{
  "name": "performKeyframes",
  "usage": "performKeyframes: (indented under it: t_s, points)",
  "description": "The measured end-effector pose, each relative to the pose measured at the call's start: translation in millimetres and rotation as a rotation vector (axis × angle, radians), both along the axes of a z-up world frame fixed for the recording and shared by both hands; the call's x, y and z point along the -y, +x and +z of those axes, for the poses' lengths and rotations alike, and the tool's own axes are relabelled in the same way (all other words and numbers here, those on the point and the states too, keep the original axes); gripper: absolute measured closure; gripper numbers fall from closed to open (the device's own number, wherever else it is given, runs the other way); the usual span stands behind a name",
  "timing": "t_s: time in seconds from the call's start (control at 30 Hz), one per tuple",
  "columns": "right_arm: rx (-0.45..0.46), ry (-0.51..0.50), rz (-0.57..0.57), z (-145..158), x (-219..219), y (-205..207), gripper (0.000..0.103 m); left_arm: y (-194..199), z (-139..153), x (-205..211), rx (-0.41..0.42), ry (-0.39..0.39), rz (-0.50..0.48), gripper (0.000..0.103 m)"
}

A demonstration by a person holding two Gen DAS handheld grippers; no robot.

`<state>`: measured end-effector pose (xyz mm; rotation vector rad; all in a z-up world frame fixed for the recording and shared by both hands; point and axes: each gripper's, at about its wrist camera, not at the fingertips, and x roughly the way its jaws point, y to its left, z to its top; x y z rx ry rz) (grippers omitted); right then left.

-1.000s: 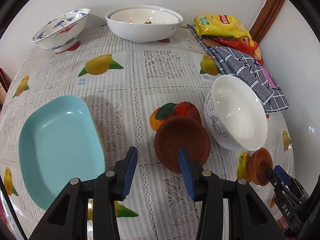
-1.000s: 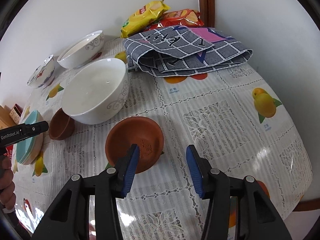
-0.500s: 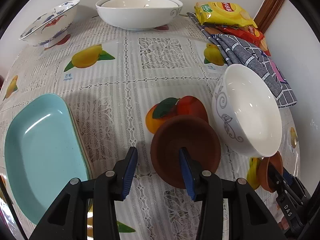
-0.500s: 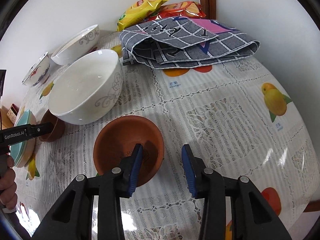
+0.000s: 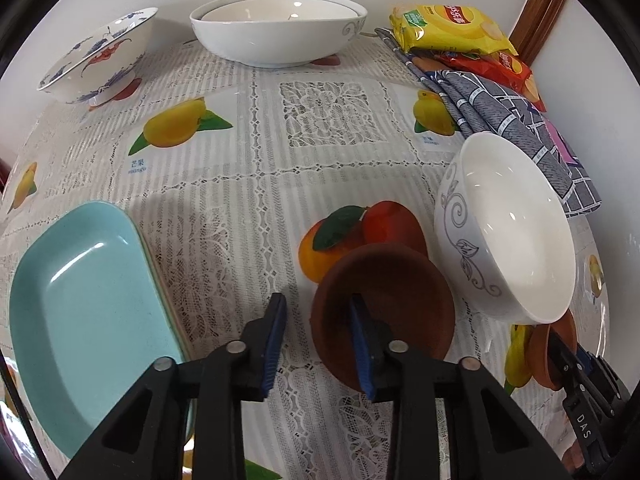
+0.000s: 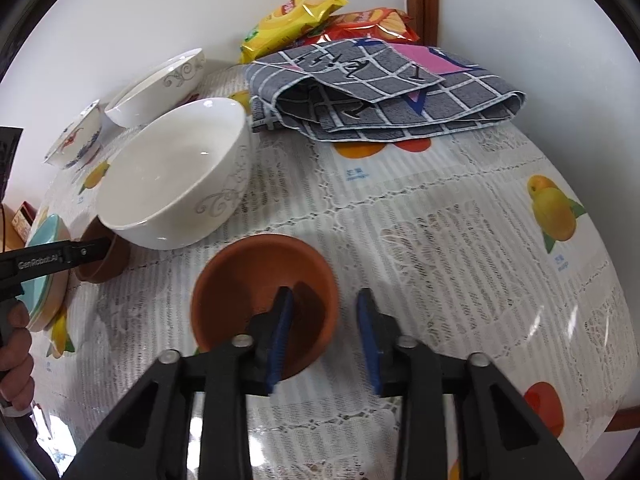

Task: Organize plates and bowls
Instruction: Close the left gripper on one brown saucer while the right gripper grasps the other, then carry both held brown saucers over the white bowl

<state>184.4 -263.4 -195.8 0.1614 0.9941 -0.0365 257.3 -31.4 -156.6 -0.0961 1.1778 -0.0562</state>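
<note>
Both tongs are narrowing since a moment ago: left tongs (image 5: pixel 318 338) straddling one brown bowl's (image 5: pixel 400 304) rim, right tongs (image 6: pixel 326 332) straddling the other's (image 6: pixel 256 280)

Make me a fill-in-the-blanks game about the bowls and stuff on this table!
1. The flat dish near the left gripper is light ____ in colour.
2. The yellow snack bag lies on top of a folded ____ with a grid pattern.
3. Each gripper has one finger inside a small ____ -coloured bowl.
4. The fruit printed on the tablecloth next to the blue-and-red patterned bowl is a ____.

Missing words: blue; cloth; brown; mango
</note>
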Motion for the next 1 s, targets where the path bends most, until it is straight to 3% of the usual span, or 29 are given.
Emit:
performKeyframes:
  t_s: [0.23, 0.53, 1.0]
  points:
    - [0.004, -0.012, -0.028, 2.5, -2.1, 1.3, 0.091, -2.5, 3.0, -1.6, 0.002, -0.037, -0.013, 0.093]
    - [0.029, -0.016, -0.046, 12.8, -6.2, -9.0, 0.095, -12.6, 18.6, -2.1, 0.042, -0.049, -0.015, 0.096]
    - [0.1, -0.01, -0.063, 52.4, -19.1, -33.9, 0.094, -39.3, 54.2, -10.7, 0.11, -0.052, -0.016, 0.095]
